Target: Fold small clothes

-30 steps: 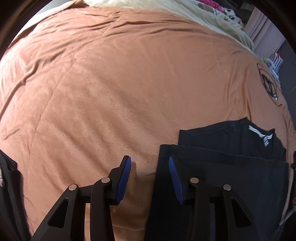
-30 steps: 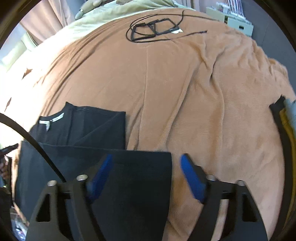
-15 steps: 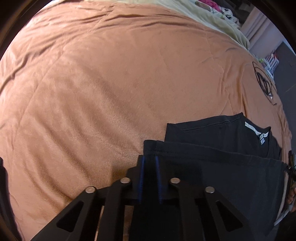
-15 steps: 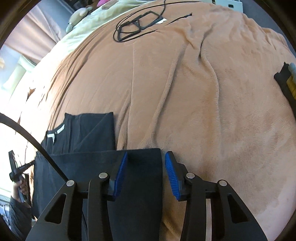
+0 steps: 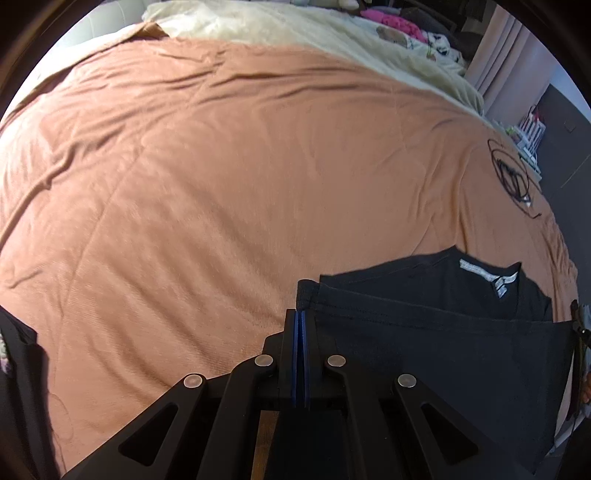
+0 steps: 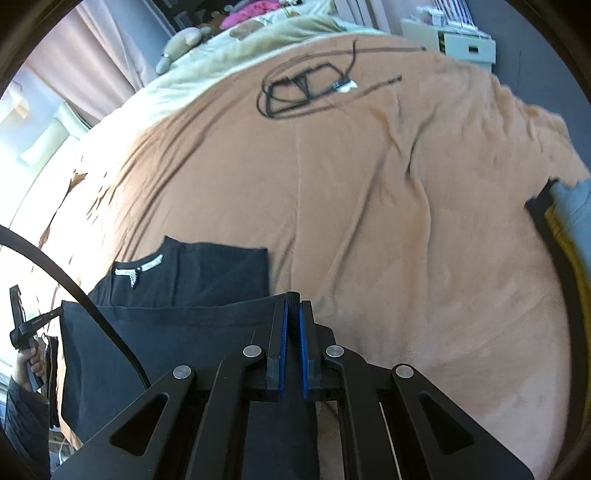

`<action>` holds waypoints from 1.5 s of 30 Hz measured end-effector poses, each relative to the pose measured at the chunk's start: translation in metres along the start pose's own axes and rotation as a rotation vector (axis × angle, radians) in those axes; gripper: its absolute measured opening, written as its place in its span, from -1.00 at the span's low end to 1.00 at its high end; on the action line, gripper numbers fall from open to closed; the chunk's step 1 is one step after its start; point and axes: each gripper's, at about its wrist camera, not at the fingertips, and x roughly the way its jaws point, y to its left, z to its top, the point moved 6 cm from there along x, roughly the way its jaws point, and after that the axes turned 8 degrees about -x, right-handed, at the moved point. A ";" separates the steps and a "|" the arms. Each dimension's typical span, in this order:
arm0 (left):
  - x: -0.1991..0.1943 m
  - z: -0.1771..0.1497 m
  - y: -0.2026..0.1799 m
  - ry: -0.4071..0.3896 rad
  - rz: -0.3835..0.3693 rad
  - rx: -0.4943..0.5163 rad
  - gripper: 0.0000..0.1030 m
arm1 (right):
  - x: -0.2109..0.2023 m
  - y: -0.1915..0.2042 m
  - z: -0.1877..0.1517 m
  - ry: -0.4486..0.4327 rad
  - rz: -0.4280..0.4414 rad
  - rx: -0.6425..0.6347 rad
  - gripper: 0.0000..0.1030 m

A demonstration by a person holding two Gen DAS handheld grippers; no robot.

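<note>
A black shirt [image 5: 443,332] with a white neck label lies partly folded on an orange-brown blanket [image 5: 221,184]. My left gripper [image 5: 300,314] is shut on the shirt's near left corner, the blue pads pressed together with cloth bunched above them. In the right wrist view the same black shirt [image 6: 192,273] spreads to the left, and my right gripper [image 6: 291,306] is shut on its near right corner, a fold of black cloth pinched between the blue pads. Both held corners are lifted a little off the blanket.
A coiled black cable [image 6: 306,85] lies far back on the blanket [image 6: 369,221]. A stack of dark, yellow and grey clothes [image 6: 561,221] sits at the right edge. A cream cover [image 5: 314,33] and pink items lie beyond. A hand holding the other gripper [image 6: 26,350] shows at left.
Both grippers went from open beside the shirt's near edge to shut on its two near corners. Both have since risen a little, pulling the hem up.
</note>
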 end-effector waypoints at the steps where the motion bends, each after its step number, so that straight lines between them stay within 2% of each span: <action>1: -0.005 0.001 0.001 -0.008 -0.002 0.000 -0.98 | -0.005 0.002 0.001 -0.011 -0.003 -0.003 -0.96; 9: -0.032 0.019 -0.007 -0.078 -0.002 -0.003 -0.98 | -0.031 0.013 0.013 -0.086 -0.021 -0.013 -0.96; 16: -0.033 0.043 -0.011 -0.110 0.015 -0.007 -0.98 | -0.025 0.015 0.028 -0.105 -0.044 -0.007 -0.97; 24: 0.004 0.062 -0.016 -0.074 0.056 0.011 -0.98 | 0.019 0.014 0.046 -0.052 -0.080 -0.010 -0.97; 32: 0.056 0.057 -0.006 -0.003 0.105 0.010 -0.98 | 0.062 0.010 0.053 0.004 -0.106 -0.005 -0.97; 45: 0.048 0.068 -0.001 -0.056 0.108 0.015 -0.98 | 0.061 0.020 0.073 -0.040 -0.109 -0.038 -0.97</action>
